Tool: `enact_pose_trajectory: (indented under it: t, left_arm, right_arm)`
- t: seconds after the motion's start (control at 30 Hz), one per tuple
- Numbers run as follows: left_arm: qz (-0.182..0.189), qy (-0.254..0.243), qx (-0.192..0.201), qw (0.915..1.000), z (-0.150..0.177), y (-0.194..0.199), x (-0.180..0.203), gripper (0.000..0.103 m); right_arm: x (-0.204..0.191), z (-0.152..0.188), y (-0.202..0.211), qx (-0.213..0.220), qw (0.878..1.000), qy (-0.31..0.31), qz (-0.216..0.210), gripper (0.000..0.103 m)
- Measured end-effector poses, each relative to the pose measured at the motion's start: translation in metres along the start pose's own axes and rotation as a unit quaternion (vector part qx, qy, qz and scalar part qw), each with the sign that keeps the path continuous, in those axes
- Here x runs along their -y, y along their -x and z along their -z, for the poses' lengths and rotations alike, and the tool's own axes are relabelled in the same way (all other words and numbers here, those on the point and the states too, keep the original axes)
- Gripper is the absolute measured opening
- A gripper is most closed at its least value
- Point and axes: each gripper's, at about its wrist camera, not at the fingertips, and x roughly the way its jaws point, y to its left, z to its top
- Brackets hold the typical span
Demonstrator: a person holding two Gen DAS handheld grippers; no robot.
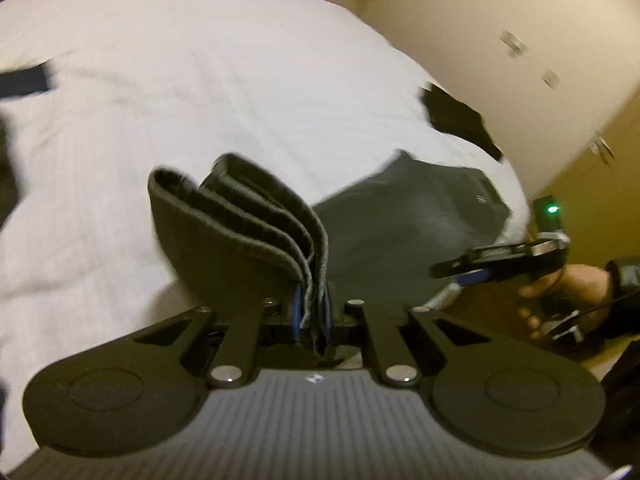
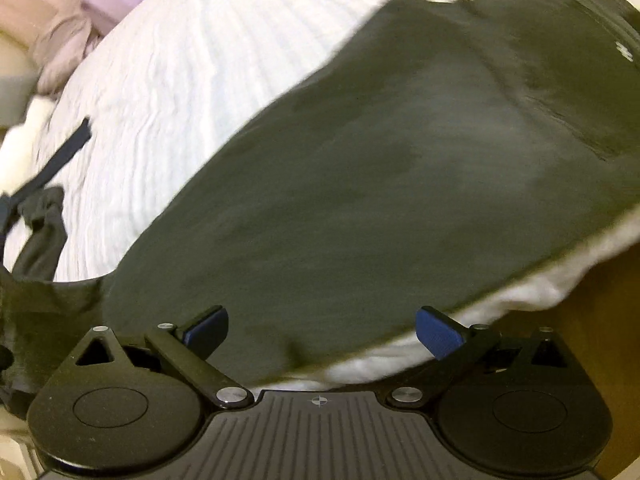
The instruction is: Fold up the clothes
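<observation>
I am holding the left gripper (image 1: 312, 312) clamped on a bunched edge of the dark grey garment (image 1: 400, 232); several layers of hemmed fabric are fanning up and to the left from between the blue pads (image 1: 296, 308), and the rest of the cloth is trailing off to the right across the white bedspread (image 1: 200, 100). In the right wrist view I am keeping the right gripper (image 2: 322, 334) wide apart, its two blue pads (image 2: 436, 334) gripping nothing, hovering over the near edge of the garment (image 2: 380, 160), which is lying spread flat on the bedspread (image 2: 180, 60) close to the edge of the bed. From the left wrist camera I am seeing the right gripper (image 1: 496, 260) off to the right, held by a hand (image 1: 560, 292) beside the bed. Another dark piece of clothing (image 1: 460, 120) is lying further back near the bed's right edge, and a dark strap (image 2: 60, 160) is resting on the bedspread at the left of the right wrist view, next to a crumpled dark cloth (image 2: 40, 232). Both views are blurring with motion.
</observation>
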Motion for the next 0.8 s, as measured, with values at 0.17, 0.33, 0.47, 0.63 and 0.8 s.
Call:
enact_pose_trajectory:
  t: [0.17,0.33,0.47,0.63,0.8]
  left_arm:
    - [0.029,-0.056,-0.027,0.9977,-0.055,-0.089,0.106,0.007]
    - [0.023,-0.072,-0.072,0.9945,-0.08,-0.211,0.194,0.0]
    - [0.036,-0.058,-0.115,0.991,-0.075,-0.28,0.234,0.01]
    - [0.028,-0.08,-0.125,0.9886,-0.057,-0.247,0.217,0.026]
    - [-0.082,-0.066,-0.143,0.9841,-0.049,-0.205,0.136,0.028]
  right_arm:
    - [0.082,-0.005,0.036,0.022,0.997,-0.07,0.01,0.102]
    - [0.171,0.001,0.087,0.064,0.987,-0.143,0.043,0.102]
    - [0.236,0.012,0.124,0.086,0.972,-0.207,0.071,0.102]
    - [0.258,0.021,0.133,0.078,0.973,-0.214,0.041,0.102]
    - [0.189,0.008,0.092,0.052,0.989,-0.1,-0.091,0.102]
